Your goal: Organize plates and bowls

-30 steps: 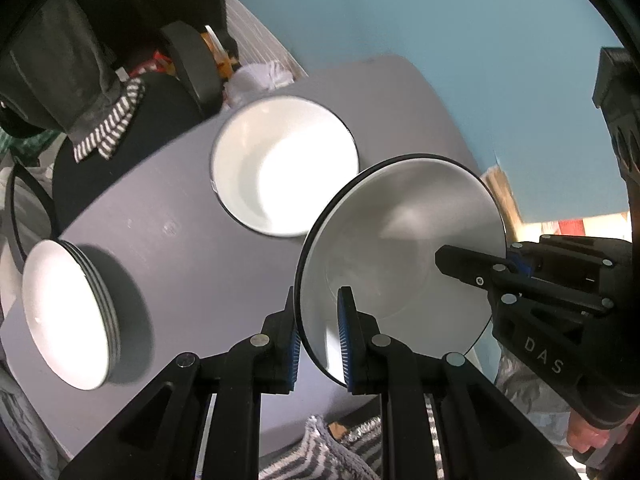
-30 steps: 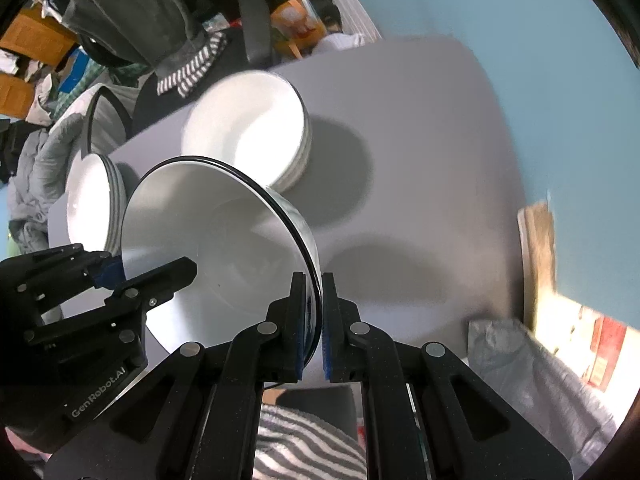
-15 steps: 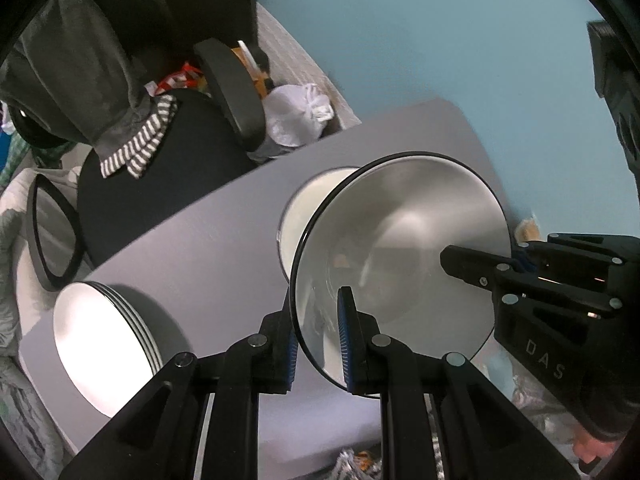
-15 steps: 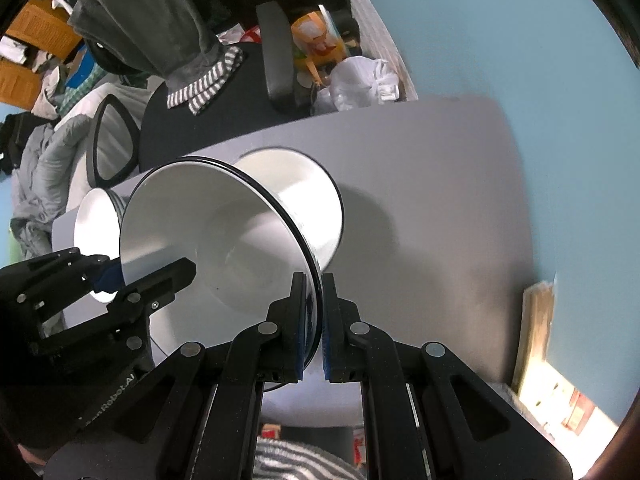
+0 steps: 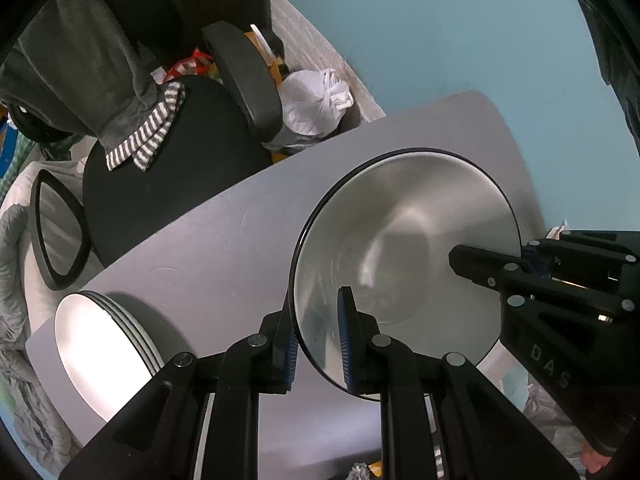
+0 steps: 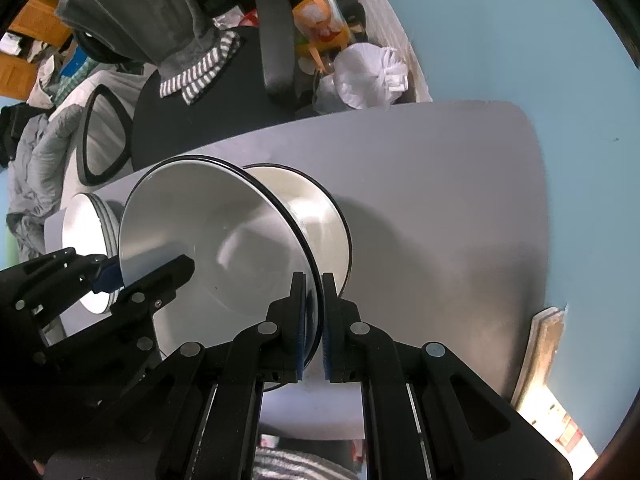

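Two grippers (left [image 5: 318,336], right [image 6: 314,328]) clamped on one bowl [image 5: 404,256] above another bowl [image 6: 320,216], plate stack [image 5: 104,344] nearby.

Cluttered home room: office chair [image 5: 168,160] draped with clothes [image 6: 132,12], grey table [image 6: 440,184].

From my seat both feeds are bright and evenly lit from above. The held bowl [image 5: 404,240] shows soft sheen patches on its inner wall and throws a broad, soft-edged shadow across the tabletop [image 6: 460,168] toward its right edge. The plate stack [image 5: 96,344] near the tabletop's left corner glares almost to blown-out white. Fisheye bending curves the tabletop's edges, and black vignetting fills every corner. Focus is sharp centrally, softer outward.
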